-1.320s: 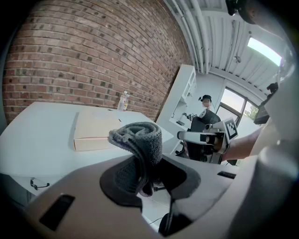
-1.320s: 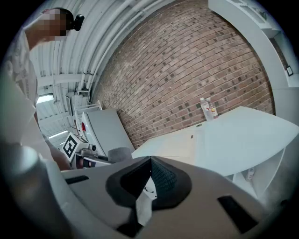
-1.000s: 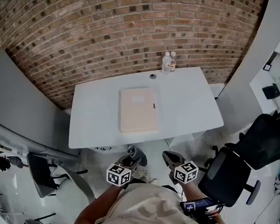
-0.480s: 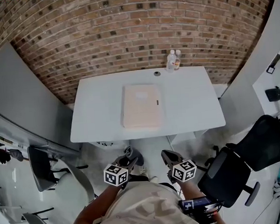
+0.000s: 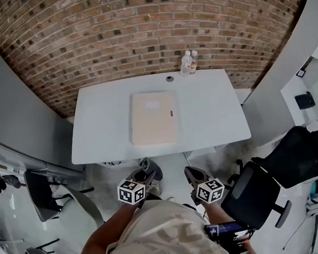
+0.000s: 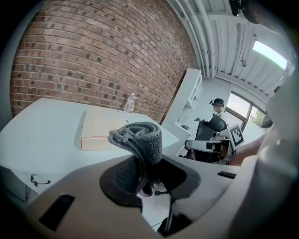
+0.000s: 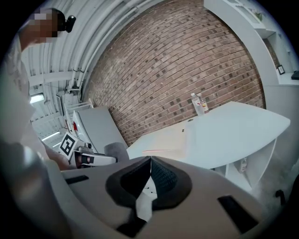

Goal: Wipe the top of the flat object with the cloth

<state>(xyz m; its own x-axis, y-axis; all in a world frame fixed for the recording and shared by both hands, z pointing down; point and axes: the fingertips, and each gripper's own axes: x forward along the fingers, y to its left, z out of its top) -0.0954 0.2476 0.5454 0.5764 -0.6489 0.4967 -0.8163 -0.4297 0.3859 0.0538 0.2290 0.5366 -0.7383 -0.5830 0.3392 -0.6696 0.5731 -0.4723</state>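
One soft grey folded terry cloth [image 6: 138, 140] is pinched in the left gripper [image 6: 140, 175], its loose fold standing above the jaws. It looks light and limp, and is probably best held by its bunched middle. The right gripper [image 7: 149, 175] is closed on nothing. The flat pale-beige box [image 5: 153, 118] lies centrally on the white table [image 5: 213, 120], well apart from both.

Beige printed shirt [image 5: 156, 235]; left gripper [image 5: 149, 172] and right gripper [image 5: 190, 173] carry black-and-white marker cubes [image 5: 132, 192] [image 5: 209, 191].

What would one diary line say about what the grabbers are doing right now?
left gripper: shut on grey cloth | right gripper: shut, empty | flat box: on table, neither gripper touching it
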